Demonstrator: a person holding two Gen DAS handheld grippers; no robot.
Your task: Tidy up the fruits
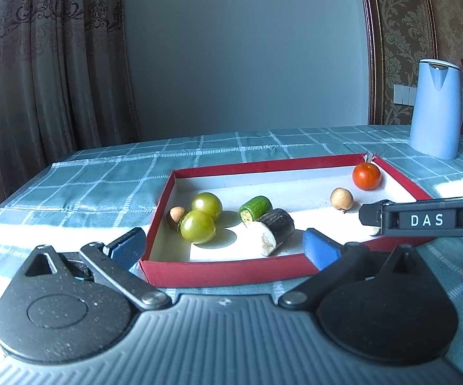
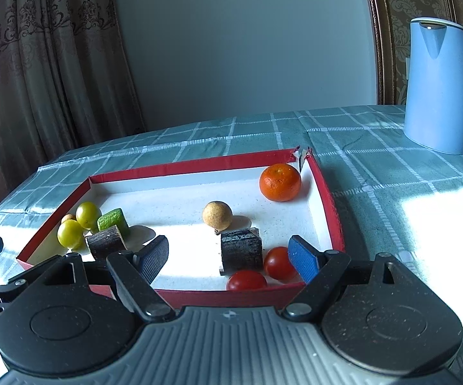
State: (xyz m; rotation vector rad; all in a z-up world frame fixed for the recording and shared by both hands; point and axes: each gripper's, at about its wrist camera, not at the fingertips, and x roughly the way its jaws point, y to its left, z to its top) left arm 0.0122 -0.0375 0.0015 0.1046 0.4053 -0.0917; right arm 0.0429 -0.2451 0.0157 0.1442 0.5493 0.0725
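A red-walled tray (image 1: 222, 272) (image 2: 231, 298) with a white floor lies on the checked cloth. On its left are two green tomatoes (image 1: 204, 216) (image 2: 79, 224), a small tan longan (image 1: 175, 216), a green cucumber piece (image 1: 255, 208) (image 2: 112, 221) and a dark-skinned chunk (image 1: 276, 229) (image 2: 106, 245). An orange mandarin (image 1: 366, 176) (image 2: 279, 182) sits in the far right corner, a second longan (image 1: 340, 197) (image 2: 217, 215) mid-tray. Another dark chunk (image 2: 241, 250) and two red tomatoes (image 2: 263, 272) lie near the front. My left gripper (image 1: 225, 247) is open and empty at the front wall. My right gripper (image 2: 230, 256) is open and empty over the front of the tray.
A light blue kettle (image 1: 435, 109) (image 2: 438, 86) stands on the table at the back right. Curtains hang at the left and a wall stands behind. The right gripper's black finger (image 1: 424, 219) crosses the left wrist view over the tray's right side.
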